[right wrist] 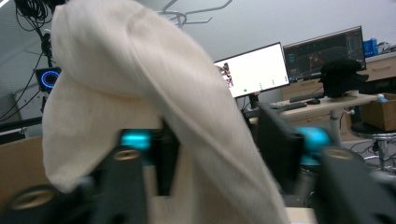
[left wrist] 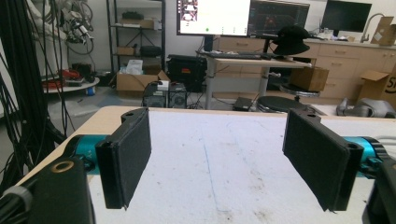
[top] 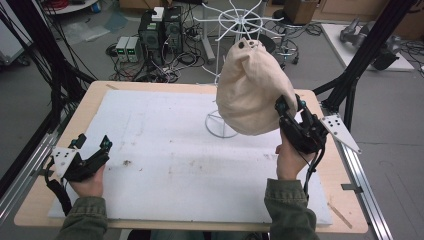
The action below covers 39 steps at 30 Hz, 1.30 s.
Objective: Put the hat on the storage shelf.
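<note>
**Bag on rack, right jaws parted around its lower edge**

While the cream cloth bag (top: 252,90) hangs draped over the white wire rack (top: 239,22) at the far side of the table (top: 320,172), the right gripper (top: 290,106) sits raised against its lower right side. Its jaws stand apart; the right gripper view is blurred, cloth lies between them, and a gap shows beside one pad. Left gripper (top: 92,142) rests low on the white mat (top: 165,160), near the left edge, jaws wide apart, nothing between them. The two hands are well apart.
</note>
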### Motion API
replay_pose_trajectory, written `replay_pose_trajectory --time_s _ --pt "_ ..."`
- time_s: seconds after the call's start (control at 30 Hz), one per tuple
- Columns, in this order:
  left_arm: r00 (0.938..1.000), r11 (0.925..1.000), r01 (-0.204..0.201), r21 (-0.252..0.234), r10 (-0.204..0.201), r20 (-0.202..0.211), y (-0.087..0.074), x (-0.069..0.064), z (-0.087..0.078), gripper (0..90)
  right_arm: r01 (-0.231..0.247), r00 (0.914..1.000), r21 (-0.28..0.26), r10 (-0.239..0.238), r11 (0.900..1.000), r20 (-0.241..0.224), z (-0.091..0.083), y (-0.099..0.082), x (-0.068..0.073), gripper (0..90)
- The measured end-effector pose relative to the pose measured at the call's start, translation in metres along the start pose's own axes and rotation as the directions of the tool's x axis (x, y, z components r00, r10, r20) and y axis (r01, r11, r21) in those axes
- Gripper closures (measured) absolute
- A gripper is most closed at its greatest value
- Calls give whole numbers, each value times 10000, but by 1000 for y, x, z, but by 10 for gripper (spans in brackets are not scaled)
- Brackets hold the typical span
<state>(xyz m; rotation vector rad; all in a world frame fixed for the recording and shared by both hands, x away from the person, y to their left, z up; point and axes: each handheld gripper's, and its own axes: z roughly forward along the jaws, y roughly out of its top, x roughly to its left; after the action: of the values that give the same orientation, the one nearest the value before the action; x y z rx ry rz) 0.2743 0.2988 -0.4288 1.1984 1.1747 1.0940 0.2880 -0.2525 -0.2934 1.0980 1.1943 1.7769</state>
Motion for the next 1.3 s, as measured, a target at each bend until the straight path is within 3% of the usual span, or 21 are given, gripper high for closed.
replay_pose_trajectory --time_s 0.07,0.1,0.13,0.17,0.27,0.57,0.8,1.03,1.3 --pt "10000 10000 14 -13 -14 1 0 0 0 239 -30 10000 -55 30 10000 -34 -1 1 1 413" --pt "10000 10000 21 -7 -21 -1 0 0 0 239 260 9997 -208 -260 9994 8 -4 2 3 344" --pt "10000 10000 56 -12 -56 3 0 0 0 239 260 9997 -208 -260 9994 8 -4 2 3 344" --pt "10000 10000 64 -8 -64 7 0 0 0 239 511 9984 -287 -504 9983 247 -7 3 6 282" --pt "10000 10000 85 -33 -85 9 0 0 0 239 707 9970 -384 -694 9968 355 -10 2 8 229" --pt "10000 10000 81 -19 -81 2 0 0 0 239 713 9962 98 -717 9974 484 -12 -3 2 226" --pt "10000 10000 77 -57 -77 -5 0 0 0 239 1010 9910 479 -1047 9937 831 -18 -4 -9 181" --pt "10000 10000 75 -61 -75 -12 0 0 0 239 1271 9822 972 -1389 9871 1265 -27 -4 -20 120" --pt "10000 9999 78 -76 -78 -20 0 0 1 239 2089 9612 1150 -2256 9711 1588 -33 -7 -19 106"
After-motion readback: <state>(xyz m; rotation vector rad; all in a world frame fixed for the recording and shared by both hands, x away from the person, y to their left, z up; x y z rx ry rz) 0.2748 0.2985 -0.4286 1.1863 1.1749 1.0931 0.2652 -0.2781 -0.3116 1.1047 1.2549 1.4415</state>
